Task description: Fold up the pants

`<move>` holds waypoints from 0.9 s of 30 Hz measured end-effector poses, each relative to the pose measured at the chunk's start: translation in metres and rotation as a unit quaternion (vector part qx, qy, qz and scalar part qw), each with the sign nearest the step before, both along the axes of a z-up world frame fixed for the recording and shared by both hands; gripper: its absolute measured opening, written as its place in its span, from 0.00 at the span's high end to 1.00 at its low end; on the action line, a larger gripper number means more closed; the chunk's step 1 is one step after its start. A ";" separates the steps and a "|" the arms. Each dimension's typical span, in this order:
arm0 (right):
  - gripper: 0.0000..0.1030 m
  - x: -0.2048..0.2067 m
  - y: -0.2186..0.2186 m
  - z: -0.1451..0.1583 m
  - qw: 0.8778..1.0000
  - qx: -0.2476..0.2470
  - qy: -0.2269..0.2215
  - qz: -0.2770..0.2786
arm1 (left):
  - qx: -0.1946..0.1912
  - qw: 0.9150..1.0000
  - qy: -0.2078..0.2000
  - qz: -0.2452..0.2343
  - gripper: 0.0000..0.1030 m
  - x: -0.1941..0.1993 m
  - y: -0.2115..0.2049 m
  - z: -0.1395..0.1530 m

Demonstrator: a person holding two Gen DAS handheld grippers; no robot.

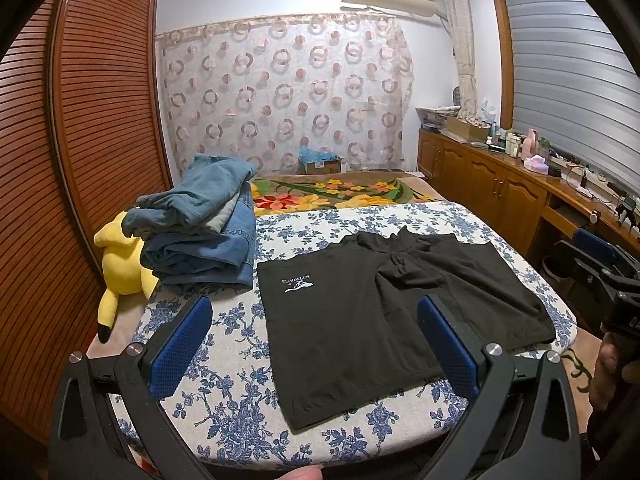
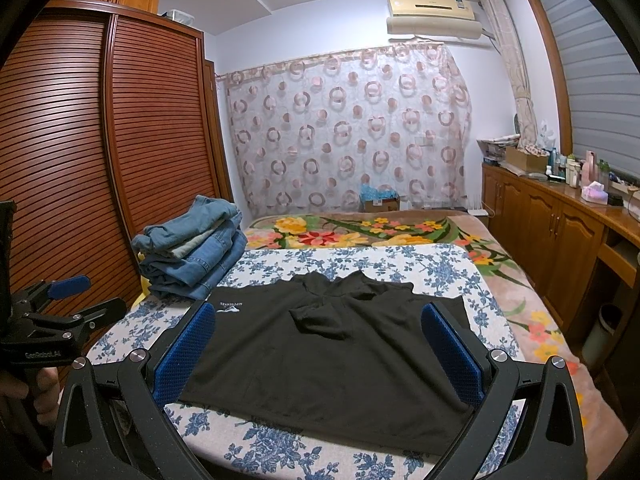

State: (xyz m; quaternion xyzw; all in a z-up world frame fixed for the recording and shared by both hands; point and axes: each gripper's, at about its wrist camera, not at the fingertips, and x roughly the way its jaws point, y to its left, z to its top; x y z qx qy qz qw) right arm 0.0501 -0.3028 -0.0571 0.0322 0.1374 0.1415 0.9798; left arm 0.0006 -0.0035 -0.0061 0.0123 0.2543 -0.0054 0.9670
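On the floral board (image 1: 224,432), black pants (image 1: 360,320) lie flat; left claw (image 1: 316,344) and right claw (image 2: 320,352) hover wide open, empty.

The yellow plush toy (image 1: 120,260) lies half hidden behind the stacked jeans (image 1: 200,232); the pants' logo lettering (image 2: 229,305) is unreadable.

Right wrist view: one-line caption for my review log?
Open right gripper hovers over black pants spread on floral board, folded jeans stack behind.

Even indoor light; sharp; fisheye warp w/ dark corners (vignette)
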 end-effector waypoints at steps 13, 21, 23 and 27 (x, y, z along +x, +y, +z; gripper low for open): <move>0.00 0.000 0.001 0.001 1.000 0.001 -0.001 0.001 | 0.000 1.000 -0.001 -0.001 0.01 0.000 0.001 0.000; 0.00 -0.001 0.001 0.001 1.000 0.001 -0.002 0.001 | 0.000 1.000 -0.001 -0.001 0.00 0.000 0.001 0.000; 0.00 -0.001 0.001 0.001 1.000 0.001 -0.002 0.001 | 0.001 1.000 -0.001 -0.001 0.00 0.000 0.001 0.001; 0.00 -0.001 0.001 0.001 1.000 0.001 -0.002 0.001 | 0.001 1.000 -0.001 -0.001 0.00 0.000 0.000 0.000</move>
